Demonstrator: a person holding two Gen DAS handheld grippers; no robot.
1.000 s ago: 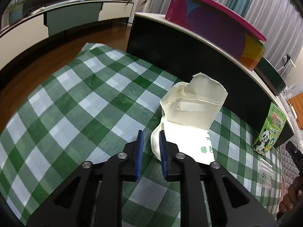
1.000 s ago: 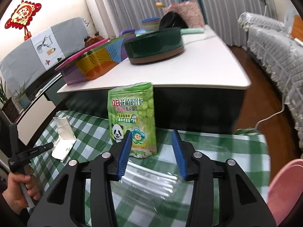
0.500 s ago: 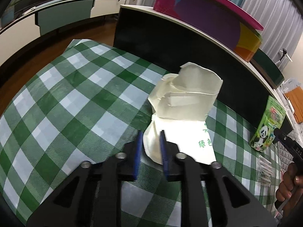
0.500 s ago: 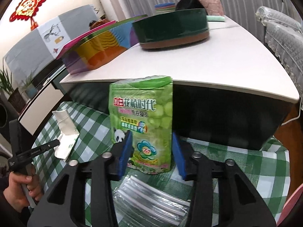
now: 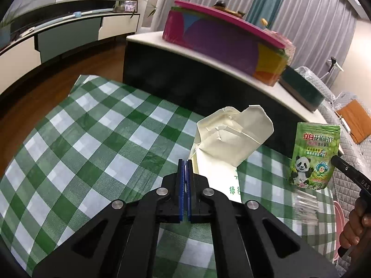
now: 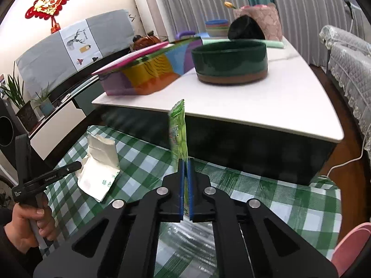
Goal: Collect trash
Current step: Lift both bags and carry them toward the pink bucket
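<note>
left gripper [image 5: 185,162]: fingers pinched on cream paper bag [image 5: 231,136] edge; bag crumpled on checked cloth [image 5: 97,143]
right gripper [image 6: 185,161]: fingers clamped on green pouch [image 6: 179,132], held edge-on

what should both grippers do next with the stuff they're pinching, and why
Probably lift both. The left gripper is shut on the cream paper bag's edge, the right gripper on the green panda pouch. The clear plastic wrapper is left on the checked tablecloth.

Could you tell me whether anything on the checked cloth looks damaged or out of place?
The cream carton is crushed flat with its top torn open, pinched by the left gripper. The green pouch is clamped in the right gripper.
</note>
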